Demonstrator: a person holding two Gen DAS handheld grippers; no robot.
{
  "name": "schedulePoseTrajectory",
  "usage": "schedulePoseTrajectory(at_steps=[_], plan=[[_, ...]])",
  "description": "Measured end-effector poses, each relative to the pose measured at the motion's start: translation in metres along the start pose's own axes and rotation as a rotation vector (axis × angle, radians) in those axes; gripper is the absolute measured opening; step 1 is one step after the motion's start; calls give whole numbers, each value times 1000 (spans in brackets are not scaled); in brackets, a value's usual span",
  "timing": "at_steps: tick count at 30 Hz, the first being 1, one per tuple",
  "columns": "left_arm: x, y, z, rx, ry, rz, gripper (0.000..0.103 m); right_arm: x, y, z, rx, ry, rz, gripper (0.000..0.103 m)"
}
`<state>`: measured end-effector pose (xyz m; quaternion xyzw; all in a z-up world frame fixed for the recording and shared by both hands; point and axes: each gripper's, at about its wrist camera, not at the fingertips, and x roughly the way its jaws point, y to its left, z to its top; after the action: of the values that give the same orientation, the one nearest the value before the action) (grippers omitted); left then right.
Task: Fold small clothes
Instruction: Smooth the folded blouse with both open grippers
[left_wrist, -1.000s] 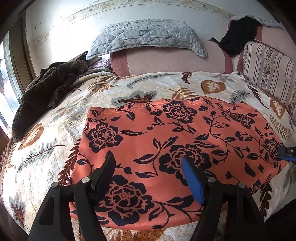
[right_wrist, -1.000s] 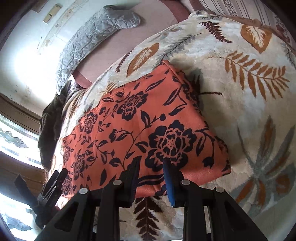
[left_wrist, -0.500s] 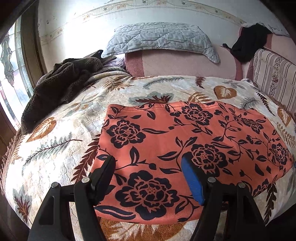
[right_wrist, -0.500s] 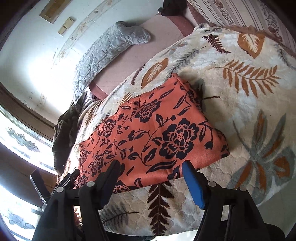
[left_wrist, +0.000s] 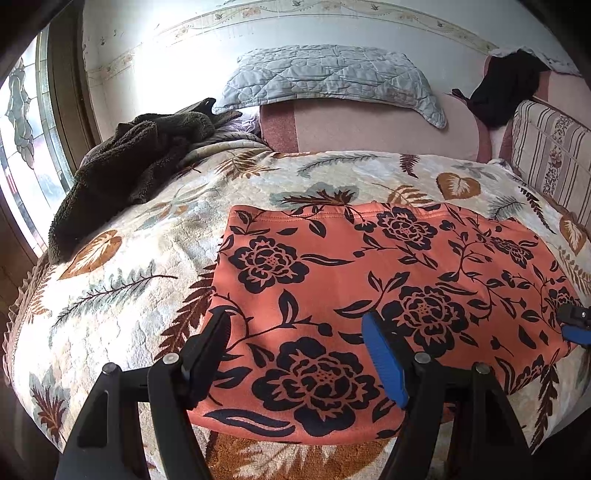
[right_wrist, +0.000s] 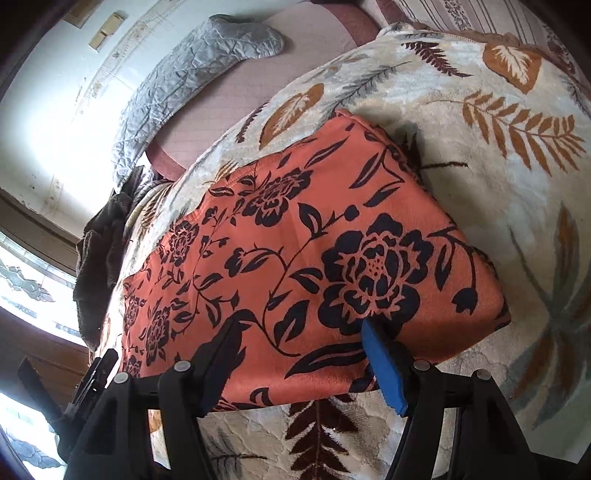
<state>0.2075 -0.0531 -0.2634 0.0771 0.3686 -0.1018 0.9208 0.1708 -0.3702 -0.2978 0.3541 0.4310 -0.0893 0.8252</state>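
Folded orange garment (left_wrist: 369, 280) w/ black flowers, flat on bedspread (left_wrist: 122, 295)

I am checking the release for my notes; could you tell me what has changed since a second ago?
The right gripper let go: its jaws, nearly closed at the near edge of the orange floral garment, have just been opening and now stand wide over it. The left gripper stayed open, and the garment stayed folded flat on the leaf-print blanket.

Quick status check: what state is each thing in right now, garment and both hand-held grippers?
Orange floral garment: folded, lying flat on the leafy bedspread, not gripped.
Left hand-held gripper: open, over the garment's near edge.
Right hand-held gripper: open, jaws just opened, nothing pinched.
Brown fleece: crumpled by the window.
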Motion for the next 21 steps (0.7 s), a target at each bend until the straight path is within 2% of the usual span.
schedulePoseTrajectory(at_steps=[7,9,12,14,17,21], plan=[[1,1,0,0,6,6,74,-27,8,4,-34,-63,22,70],[3,1,-1,5,13,14,74,-33,7,9,-39,-82,16,55],[10,3,-1,2,38,33,74,-25,-2,14,-34,-51,-23,48],[20,8,-1,-15,80,46,74,-11,-14,14,-7,-1,-72,47],[51,10,-10,-2,222,71,74,-7,-22,14,19,15,-53,42],[41,6,-8,18,171,59,75,-24,-22,14,43,-21,13,42]])
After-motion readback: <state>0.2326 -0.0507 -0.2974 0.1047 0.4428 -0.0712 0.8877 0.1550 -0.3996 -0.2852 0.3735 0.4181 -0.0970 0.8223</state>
